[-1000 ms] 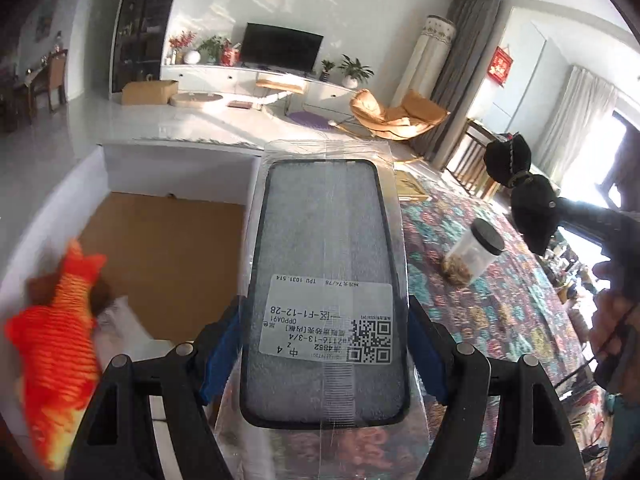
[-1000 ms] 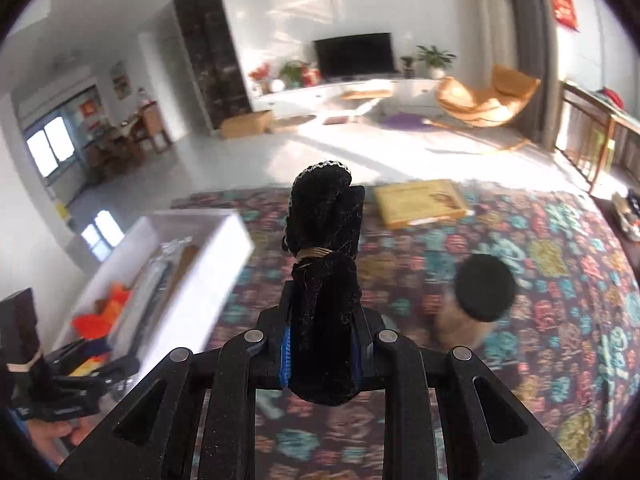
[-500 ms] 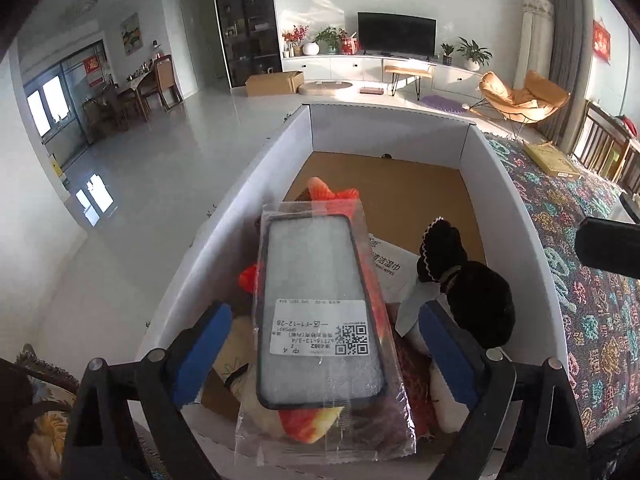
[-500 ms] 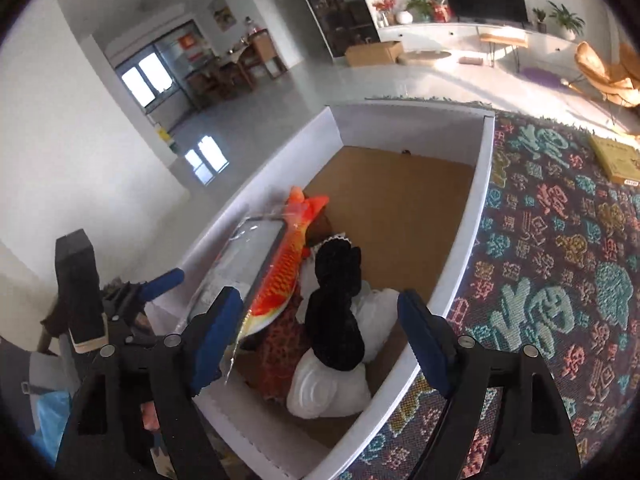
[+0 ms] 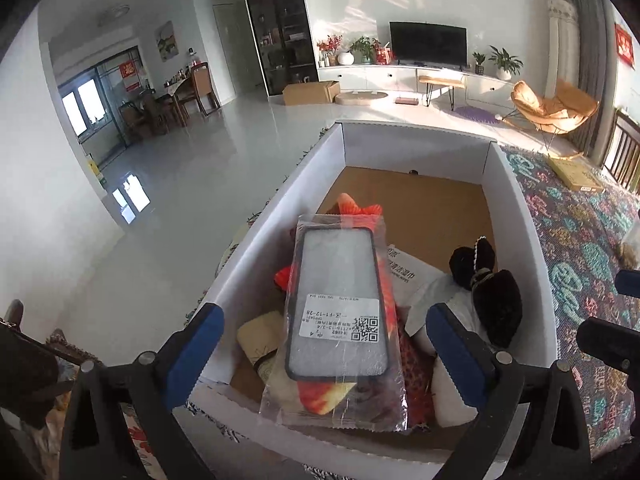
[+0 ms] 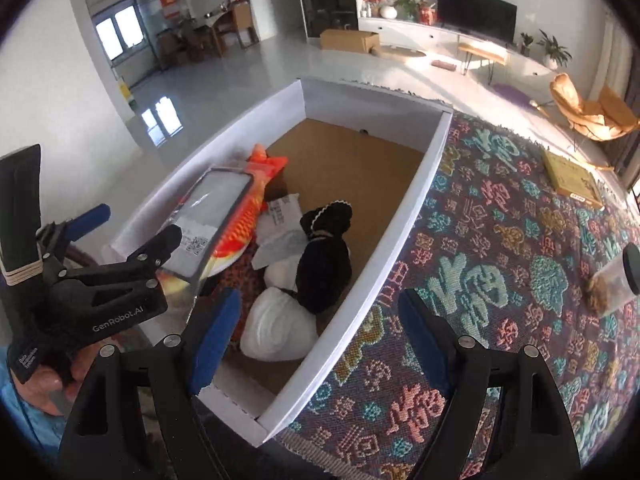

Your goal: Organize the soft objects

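Observation:
A white cardboard box [image 5: 516, 200] [image 6: 404, 216] holds soft things. A bagged phone case [image 5: 340, 304] [image 6: 216, 212] lies on an orange plush fish [image 5: 356, 210] [image 6: 244, 224]. A black velvet pouch [image 5: 494, 296] [image 6: 324, 260] rests on white bags [image 6: 276, 328]. My left gripper [image 5: 324, 340] is open and empty above the box's near end. My right gripper [image 6: 316, 324] is open and empty over the box's right wall.
A patterned cloth [image 6: 500, 240] covers the table right of the box. A yellow flat box [image 6: 572, 176] lies at the far edge and a black-lidded jar [image 6: 616, 280] at the right. The floor drops away left of the box.
Both grippers let go: the phone case dropped onto the fish, the black pouch onto the white bags. Both grippers opened and pulled back from the box.

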The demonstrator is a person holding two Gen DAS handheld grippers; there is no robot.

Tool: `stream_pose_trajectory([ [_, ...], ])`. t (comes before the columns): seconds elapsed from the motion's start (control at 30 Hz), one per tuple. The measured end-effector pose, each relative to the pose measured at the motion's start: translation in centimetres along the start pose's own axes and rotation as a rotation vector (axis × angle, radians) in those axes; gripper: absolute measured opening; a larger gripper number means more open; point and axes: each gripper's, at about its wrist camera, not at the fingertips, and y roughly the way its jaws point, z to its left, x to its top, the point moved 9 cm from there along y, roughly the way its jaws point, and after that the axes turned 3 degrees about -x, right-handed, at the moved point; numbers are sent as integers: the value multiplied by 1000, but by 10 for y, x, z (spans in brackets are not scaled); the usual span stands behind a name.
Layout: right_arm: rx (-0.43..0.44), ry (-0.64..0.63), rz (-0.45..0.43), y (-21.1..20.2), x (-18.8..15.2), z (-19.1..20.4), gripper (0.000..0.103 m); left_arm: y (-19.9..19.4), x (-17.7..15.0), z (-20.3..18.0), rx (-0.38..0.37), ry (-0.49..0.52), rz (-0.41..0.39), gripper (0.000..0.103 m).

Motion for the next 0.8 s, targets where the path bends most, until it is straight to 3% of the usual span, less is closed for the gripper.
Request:
stream_pose_trajectory([
  [0.37,-68,-33,33,-2,-5,8,83,-8,-2,-4,-18,5,-4,101],
  [0.8,-82,-48,54,3,-9,12,83,-10,-6,-4,-17,7,0,101],
])
